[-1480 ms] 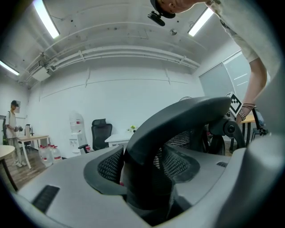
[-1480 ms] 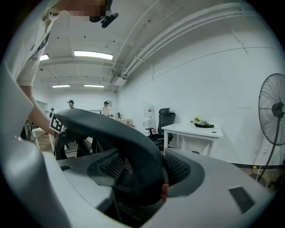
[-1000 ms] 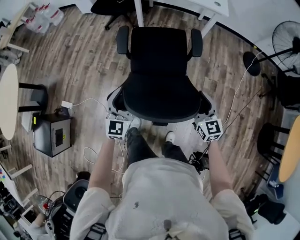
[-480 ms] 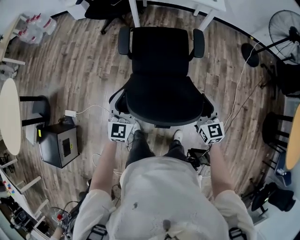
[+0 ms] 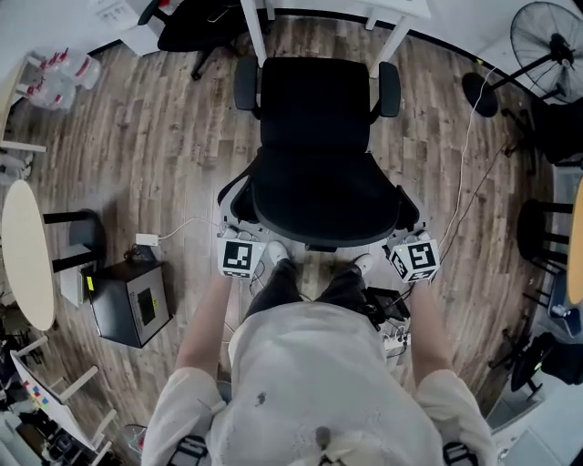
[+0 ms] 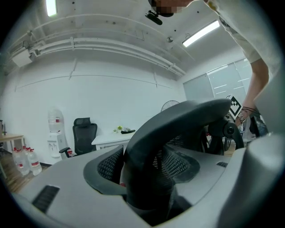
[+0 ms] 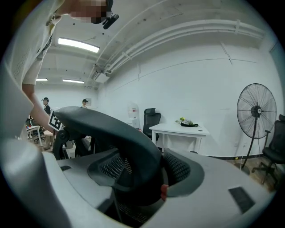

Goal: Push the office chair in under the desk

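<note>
Wood plank floor [image 5: 164, 136]: fills the head view and carries everything below.

Counter [image 5: 364, 7]: white, at the far edge, two white legs reaching down to the floor. It also shows beyond the chair in the left gripper view [image 6: 111, 138] and the right gripper view [image 7: 178, 130], with a small plant on top.

Office chair [image 5: 314, 155]: black, standing on the floor just near of the counter, seat turned toward it. The seat's far edge lies close to the counter's legs, with one armrest beside each leg. The backrest is on the near side, against the person.

Person [image 5: 310, 382]: light shirt, dark trousers, standing directly behind the backrest, both arms stretched forward.

Pedestal fan [image 5: 547, 36]: far right, black.

Round table [image 5: 23, 255]: pale top, at the left edge.

Second black chair [image 5: 196, 23]: far left of the counter.

Black box [image 5: 132, 300]: on the floor, near left.

Left claw [image 5: 235, 238]: clamped on the left end of the backrest's top rim; the rim fills the gap between the jaws [image 6: 147, 178].

Right claw [image 5: 410, 246]: clamped likewise on the right end of the same rim [image 7: 138, 178].

Water bottles [image 5: 55, 77]: clustered far left.

White cable [image 5: 469, 155]: trailing across the floor at right.
</note>
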{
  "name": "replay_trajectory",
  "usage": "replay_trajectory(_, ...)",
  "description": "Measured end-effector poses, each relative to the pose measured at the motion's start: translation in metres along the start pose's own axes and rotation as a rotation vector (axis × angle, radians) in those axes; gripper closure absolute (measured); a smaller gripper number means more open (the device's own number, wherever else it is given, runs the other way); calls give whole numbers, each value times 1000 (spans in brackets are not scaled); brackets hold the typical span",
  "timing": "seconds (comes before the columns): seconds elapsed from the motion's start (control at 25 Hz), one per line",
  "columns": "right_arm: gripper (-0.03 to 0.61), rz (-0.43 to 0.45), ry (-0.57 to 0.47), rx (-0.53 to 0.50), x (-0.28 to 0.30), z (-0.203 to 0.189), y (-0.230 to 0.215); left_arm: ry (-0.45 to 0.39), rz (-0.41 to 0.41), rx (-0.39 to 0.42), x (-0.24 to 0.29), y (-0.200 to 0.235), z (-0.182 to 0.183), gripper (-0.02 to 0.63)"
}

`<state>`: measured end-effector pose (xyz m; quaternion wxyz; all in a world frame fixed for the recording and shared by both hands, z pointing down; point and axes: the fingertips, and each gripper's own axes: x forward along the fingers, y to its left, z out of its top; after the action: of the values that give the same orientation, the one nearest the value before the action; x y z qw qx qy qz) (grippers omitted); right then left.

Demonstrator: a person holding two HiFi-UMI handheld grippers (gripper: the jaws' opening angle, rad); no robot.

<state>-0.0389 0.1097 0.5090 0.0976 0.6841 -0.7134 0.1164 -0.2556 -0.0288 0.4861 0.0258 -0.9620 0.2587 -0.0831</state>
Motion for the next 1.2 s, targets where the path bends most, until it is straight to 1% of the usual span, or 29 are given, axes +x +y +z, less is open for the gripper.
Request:
replay_trajectory(0.16,298,-33,-4,-1,9,3,12,6,-18,17,-2,17,-4,327)
replay_trajectory(0.24,298,-48,-4,0,11,3,19,0,-29,12,-3,23,-3,326)
replay_trajectory(0.4,301,-69,-5,0,12,4,27,16,-48,25,-7,30,-7,326)
replay_trajectory(0.6,304,-95,-5,-6,14,3,32,13,-69,36,-6,35,-8,327)
replay_trajectory(0.92,305,-97,-6,-2,34,6,15,12,-75,15,18,45,-7,327)
replay_trajectory(1.2,305,-88,-9,-11,51,15,-18,38,-56,11,52,45,-1,327)
